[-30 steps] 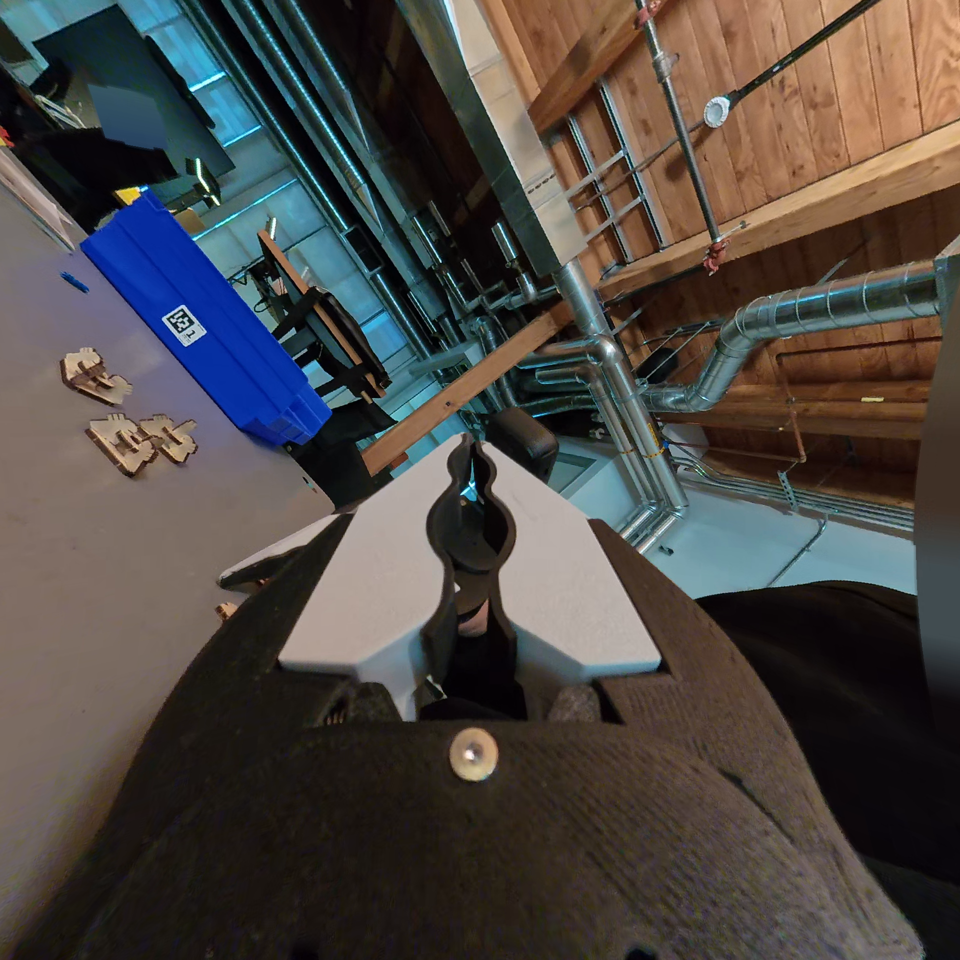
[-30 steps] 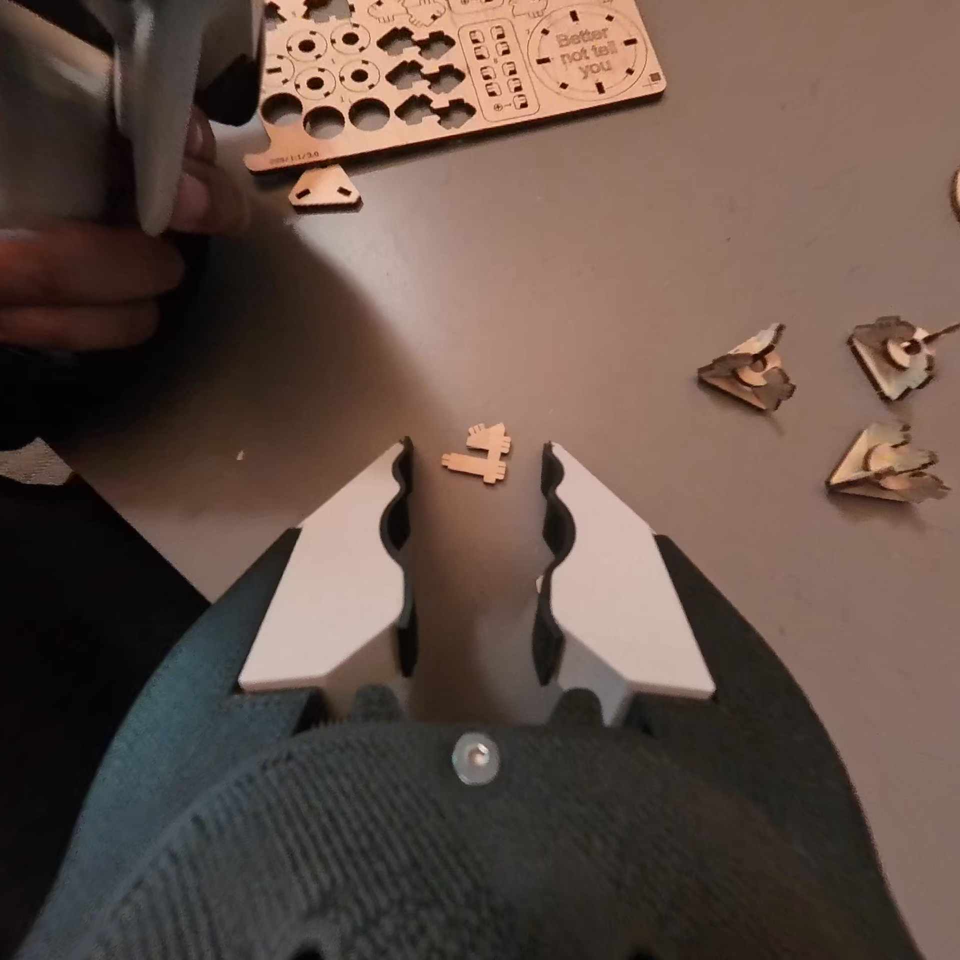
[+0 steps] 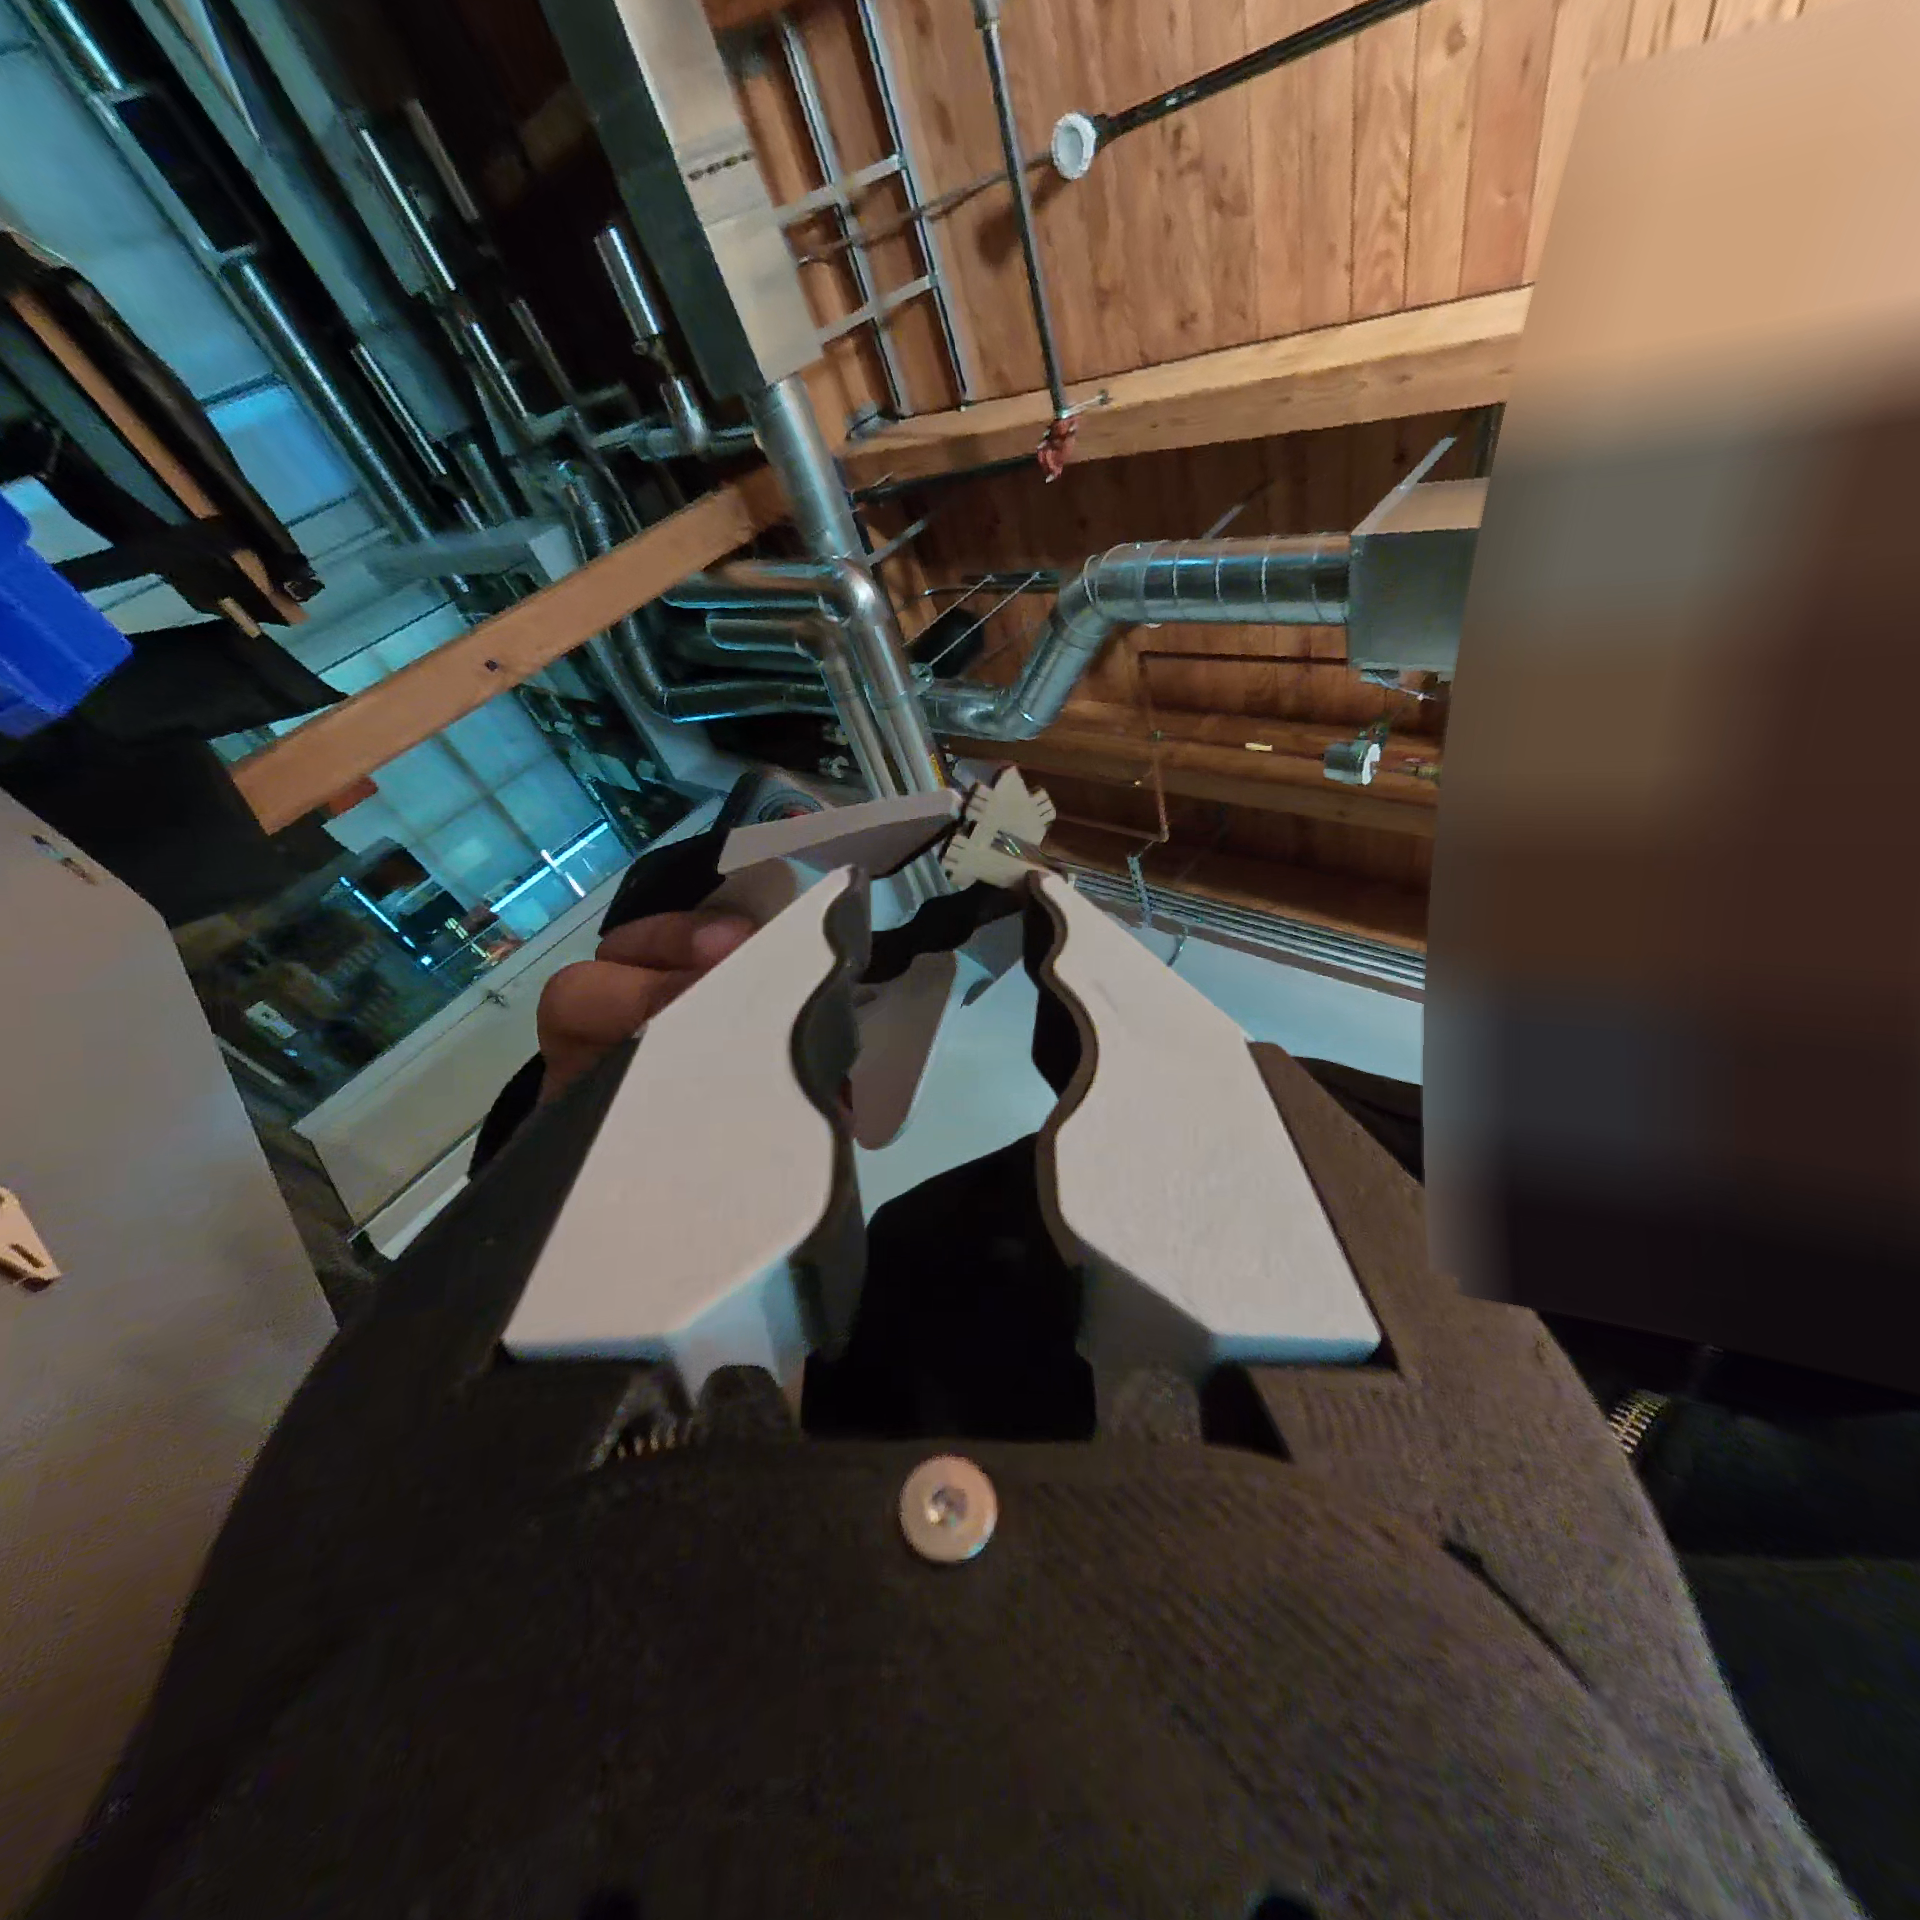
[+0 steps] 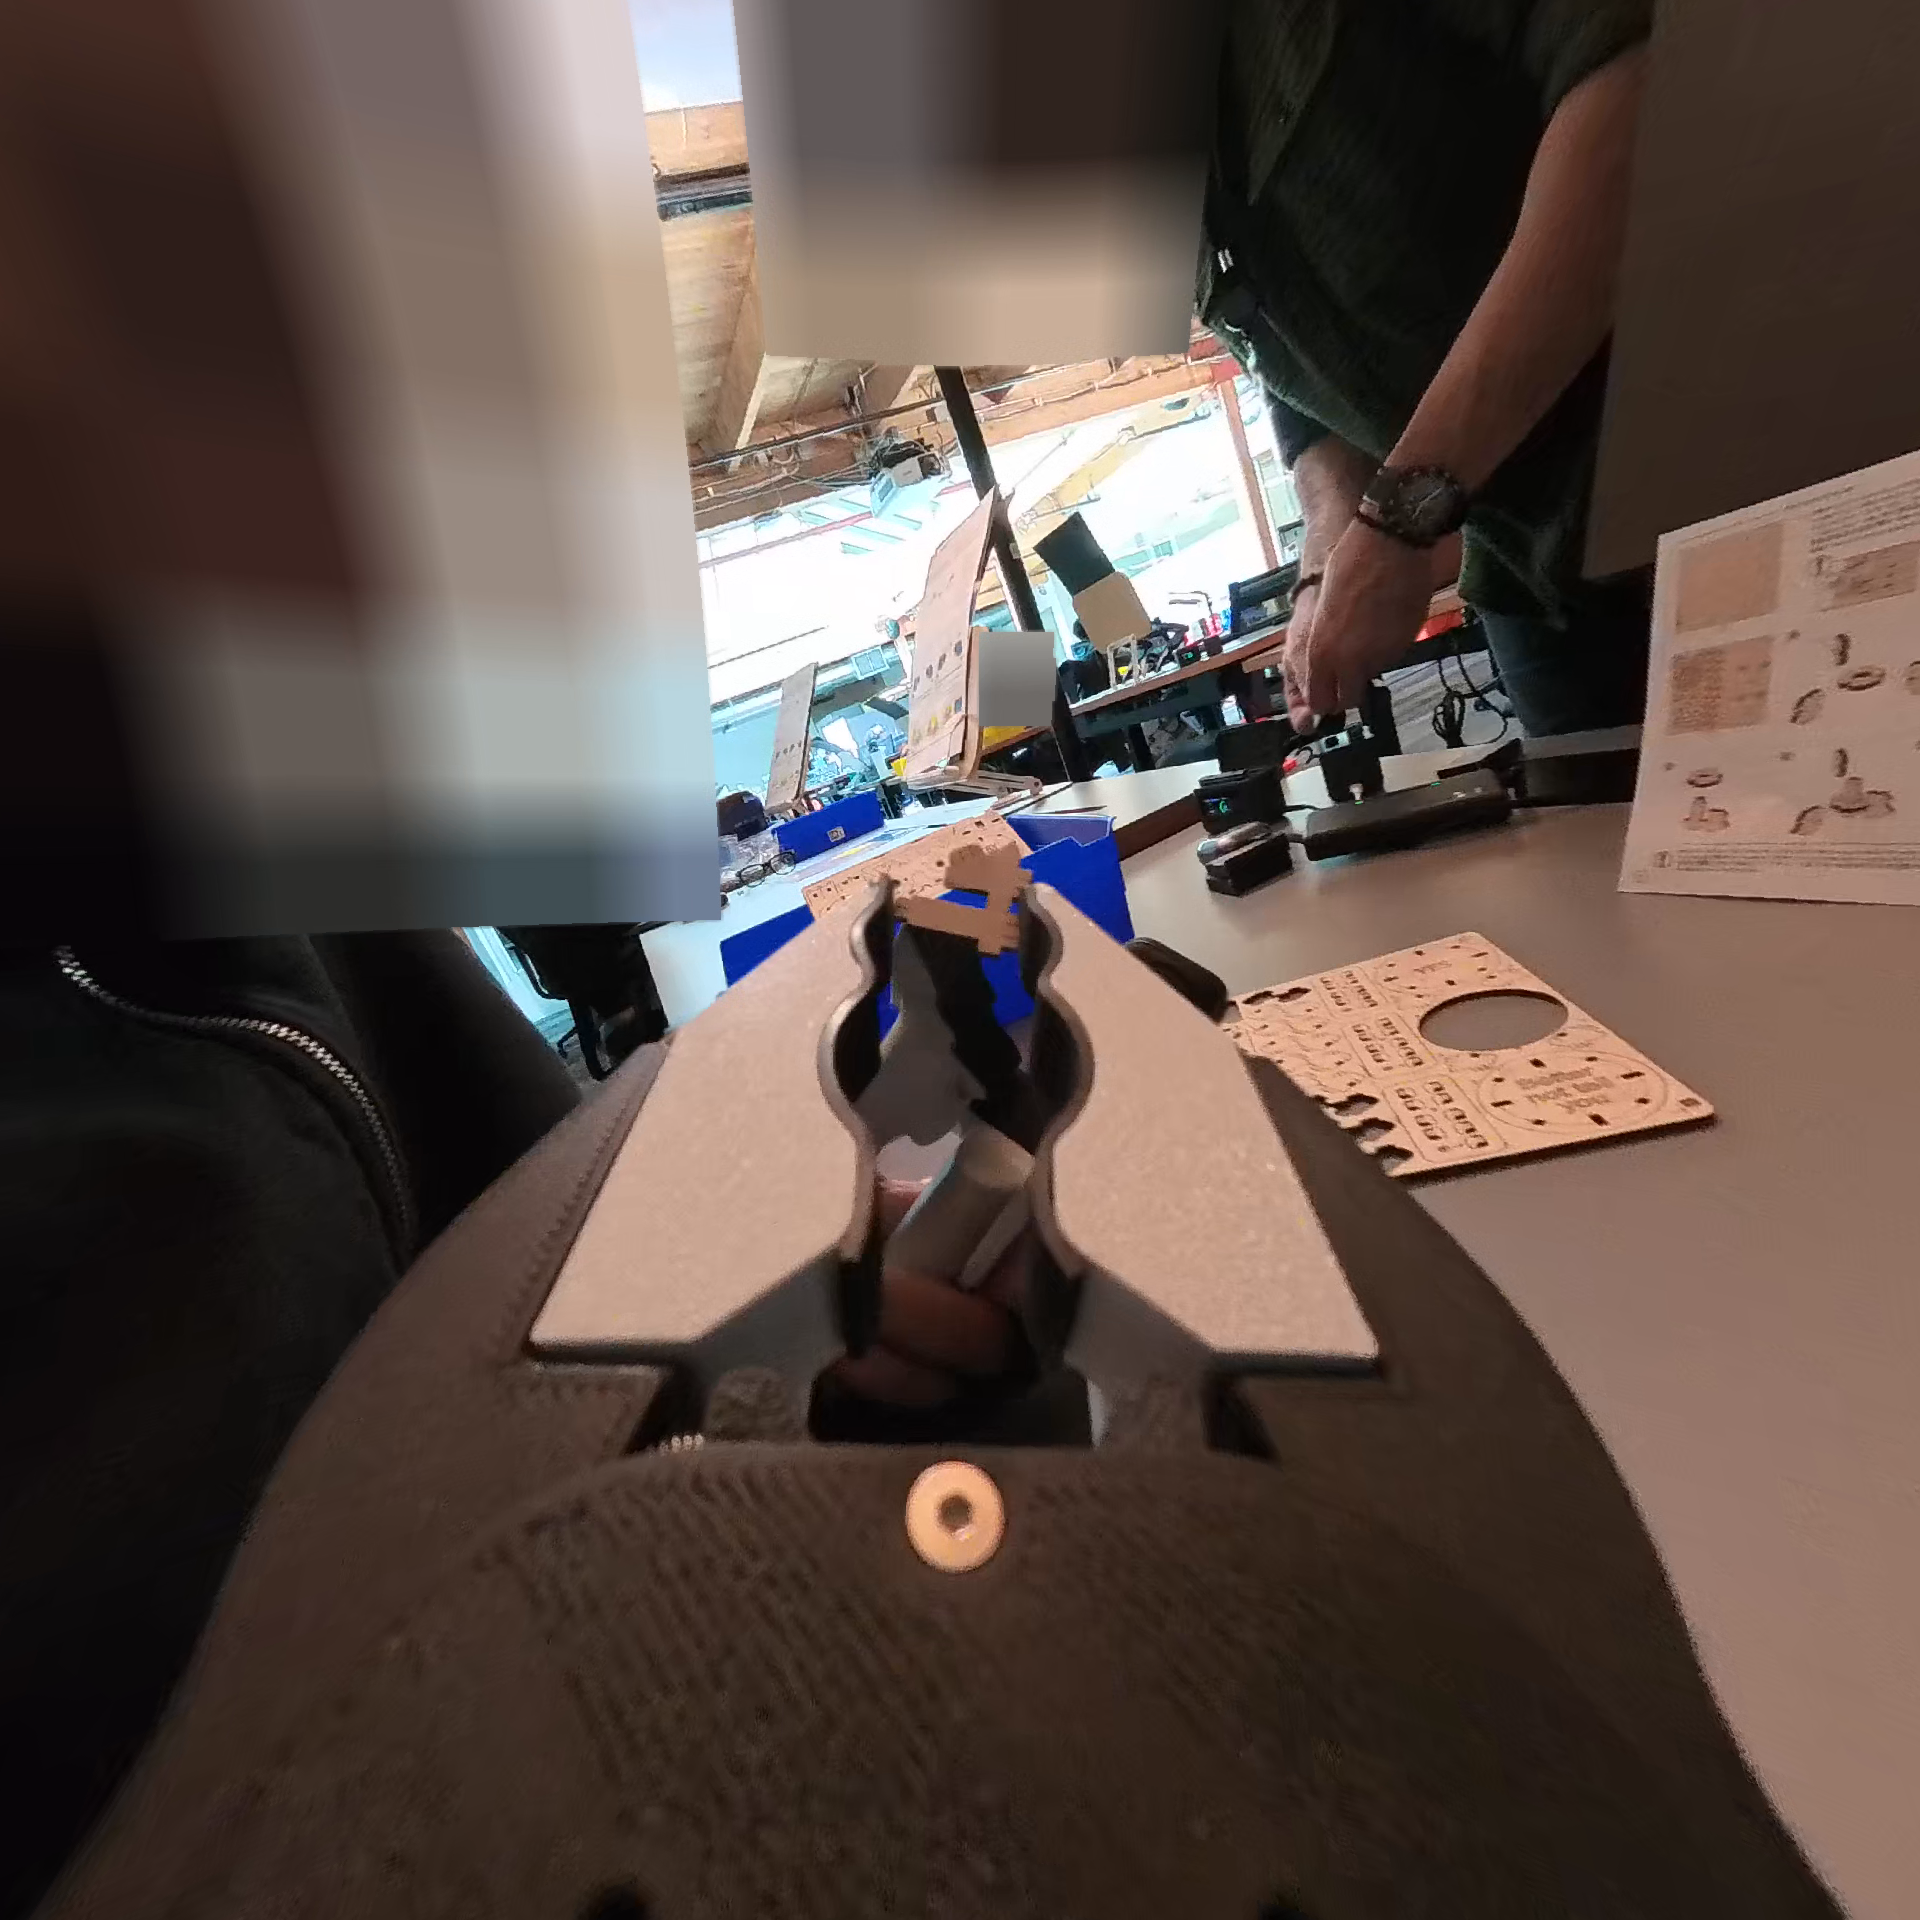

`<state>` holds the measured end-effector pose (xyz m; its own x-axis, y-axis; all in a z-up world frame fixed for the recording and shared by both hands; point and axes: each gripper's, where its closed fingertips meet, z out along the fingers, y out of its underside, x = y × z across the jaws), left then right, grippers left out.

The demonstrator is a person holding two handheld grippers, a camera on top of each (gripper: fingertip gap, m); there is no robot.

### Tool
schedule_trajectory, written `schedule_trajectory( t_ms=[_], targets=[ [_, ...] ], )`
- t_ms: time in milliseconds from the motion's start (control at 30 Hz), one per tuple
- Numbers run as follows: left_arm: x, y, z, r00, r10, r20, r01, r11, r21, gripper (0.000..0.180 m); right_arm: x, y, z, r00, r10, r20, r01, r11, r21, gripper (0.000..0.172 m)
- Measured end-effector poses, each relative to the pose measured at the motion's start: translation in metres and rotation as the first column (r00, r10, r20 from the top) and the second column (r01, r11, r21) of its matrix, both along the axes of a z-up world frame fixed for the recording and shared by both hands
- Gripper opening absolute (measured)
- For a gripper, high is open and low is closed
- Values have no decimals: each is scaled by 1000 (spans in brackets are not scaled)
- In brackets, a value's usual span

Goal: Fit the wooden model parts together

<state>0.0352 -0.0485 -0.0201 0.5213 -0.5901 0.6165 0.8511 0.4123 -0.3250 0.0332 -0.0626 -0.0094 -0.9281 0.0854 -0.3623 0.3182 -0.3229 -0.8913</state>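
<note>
My right gripper is shut on a small pale wooden cut-out piece that spans its two pads at the tips. It holds the piece up in the air above the grey table. In the left wrist view the same piece sits at the tip of the right gripper's finger. My left gripper is open and empty. It faces the right gripper, and its right fingertip is just below the piece. I cannot tell whether it touches the piece.
A wooden sheet with cut-outs lies on the table to the right. A printed instruction sheet stands behind it. Blue bins and black devices are farther back. A person's hand reaches over the far table. My left and right fingertips are right by each other.
My right gripper closed on the small wooden piece that lay on the table and lifted it. My left gripper opened from shut. The two grippers now face each other.
</note>
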Motion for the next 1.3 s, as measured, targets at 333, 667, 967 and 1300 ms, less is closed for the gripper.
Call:
schedule_trajectory(
  t_ms=[333, 667, 967, 1300],
  targets=[
    [1, -1, 1, 1000, -11, -6, 11, 1000, 7, 10, 1, 4, -2, 1000, -9, -15, 9, 1000, 0, 21],
    [1, -2, 1, 1000, -7, -2, 7, 1000, 12, 10, 5, 4, -2, 1000, 6, -20, -6, 1000, 1, 21],
    [0, 1, -2, 1000, -15, 4, 15, 1000, -10, 4, 4, 12, 5, 996, -36, -85, 38, 999, 13, 12],
    [-1, 1, -4, 1000, 3, 3, -3, 1000, -25, 3, 2, 21, 5, 986, -91, -141, 99, 994, 50, 0]
  ],
)
